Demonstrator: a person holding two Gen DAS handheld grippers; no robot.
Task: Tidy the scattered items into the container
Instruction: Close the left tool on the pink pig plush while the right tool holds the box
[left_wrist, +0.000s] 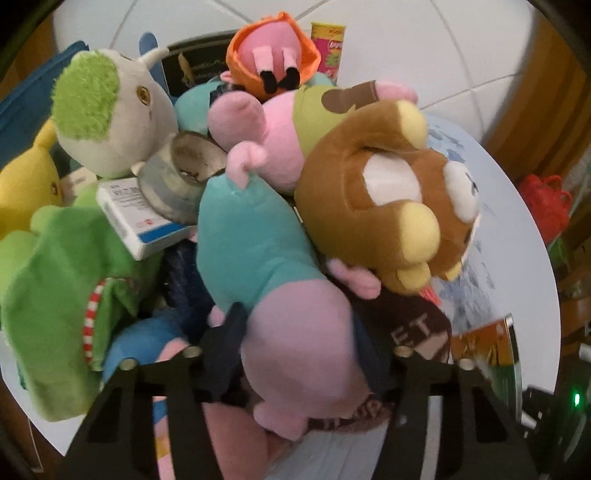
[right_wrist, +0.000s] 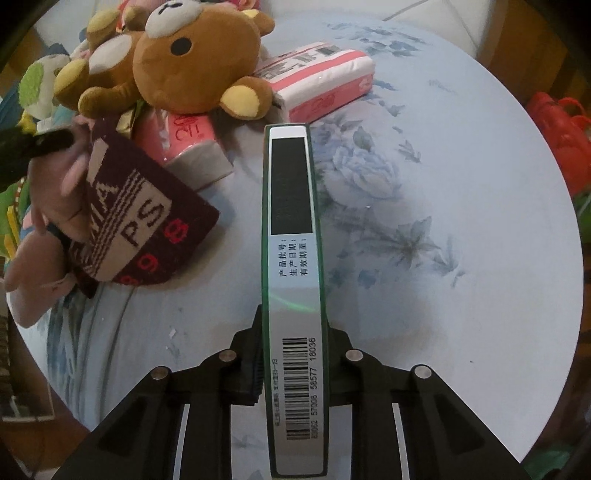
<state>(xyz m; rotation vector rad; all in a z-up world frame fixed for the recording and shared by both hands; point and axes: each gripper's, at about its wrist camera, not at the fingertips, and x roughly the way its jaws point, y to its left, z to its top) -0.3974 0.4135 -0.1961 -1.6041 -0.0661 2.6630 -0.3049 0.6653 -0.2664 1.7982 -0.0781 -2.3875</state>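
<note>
Between the fingers of your right tool a slim green-edged box stands on its narrow side, pinched tight, its barcode face toward the camera, above the round floral-patterned surface. Beyond its far end lie two pink tissue packs, and a brown bear plush rests on them. To the left, a maroon knitted piece with lettering lies just beside a pink plush. Your left tool has a pink pig plush in a teal dress between its fingers; whether the pads press on it I cannot tell. That pig lies on a heap of soft toys: a green plush, a grey and green one, the brown bear, with a roll of tape and a small white box among them. No container wall shows clearly under the heap.
</note>
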